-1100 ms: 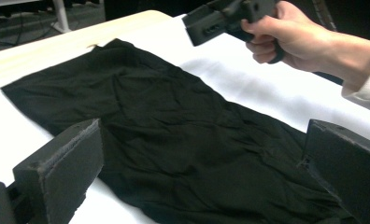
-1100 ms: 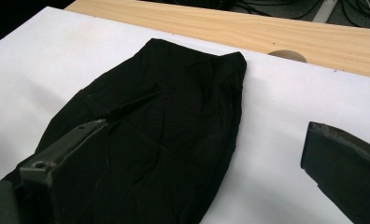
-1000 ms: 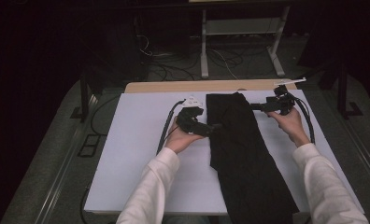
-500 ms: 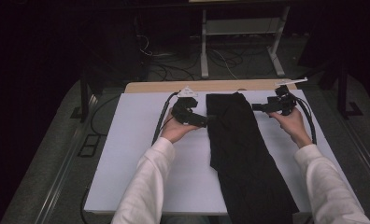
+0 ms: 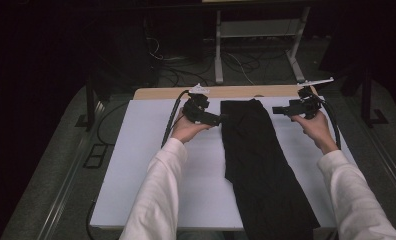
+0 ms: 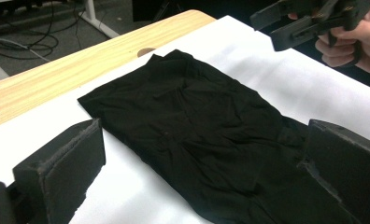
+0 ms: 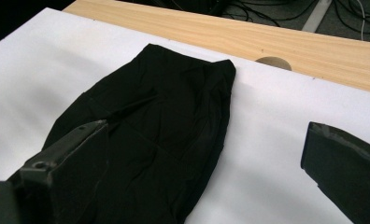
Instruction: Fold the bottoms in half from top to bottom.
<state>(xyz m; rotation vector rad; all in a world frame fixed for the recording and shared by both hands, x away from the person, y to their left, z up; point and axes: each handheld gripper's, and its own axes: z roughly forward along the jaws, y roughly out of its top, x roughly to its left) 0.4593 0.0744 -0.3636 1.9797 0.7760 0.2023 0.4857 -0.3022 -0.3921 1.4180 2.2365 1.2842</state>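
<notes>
Setting: dim room, cables and a white stand on the floor at the top of the high view; table [image 5: 151,200] with a white sheet over a wooden top.
Item: black garment [image 5: 258,160], folded long and narrow, lying flat from upper centre of the high view down to the lower right edge of the white sheet.
Material, as judged: thin, soft, light cloth; limp, creased, likely to sag and unfold when lifted; not fragile, little slip against the padded jaws.
Left hand-held gripper [image 5: 217,119]: jaws spread wide, holding nothing, just beside the garment's left edge near its far end.
Right hand-held gripper [image 5: 277,110]: jaws parted, holding nothing, just off the garment's right edge at the far end.
Hold points, as judged: the two far corners [image 7: 225,65], pinching all layers together at the edge.
Risk: a pinch on the top layer alone would pull the fold open.
</notes>
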